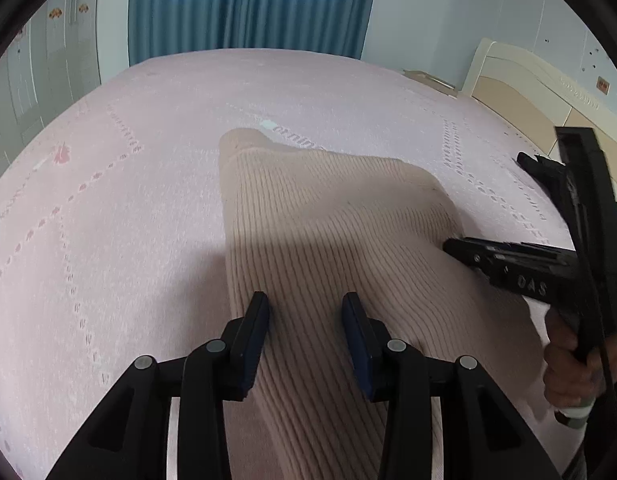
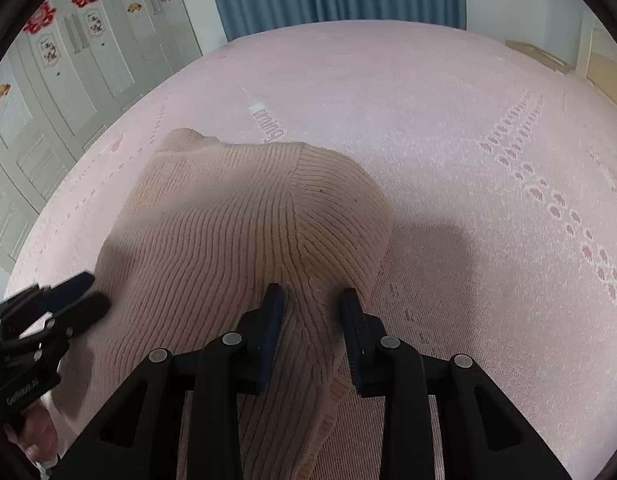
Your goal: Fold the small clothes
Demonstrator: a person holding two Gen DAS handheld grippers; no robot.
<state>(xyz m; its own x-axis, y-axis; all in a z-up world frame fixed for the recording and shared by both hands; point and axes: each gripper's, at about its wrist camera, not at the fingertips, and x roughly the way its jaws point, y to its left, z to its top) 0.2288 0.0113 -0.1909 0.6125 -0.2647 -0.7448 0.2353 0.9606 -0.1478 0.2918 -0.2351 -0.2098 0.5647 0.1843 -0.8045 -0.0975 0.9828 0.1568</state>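
Both jaws parted: left gripper [image 1: 304,308] and right gripper [image 2: 313,300] straddle the near end of the beige knit sweater [image 2: 236,220] (long axis toward upper-centre frame), probably unpinched, on pink bed [image 2: 448,100].

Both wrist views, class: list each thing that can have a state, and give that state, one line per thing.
Sweater: partly folded, bunched up, lying on the bed.
Left gripper: open, fingers either side of a sweater ridge.
Right gripper: open, fingers straddling the sweater's edge.
Curtain: drawn shut.
Wardrobe: doors closed.
Bed: covered by a pink sheet.
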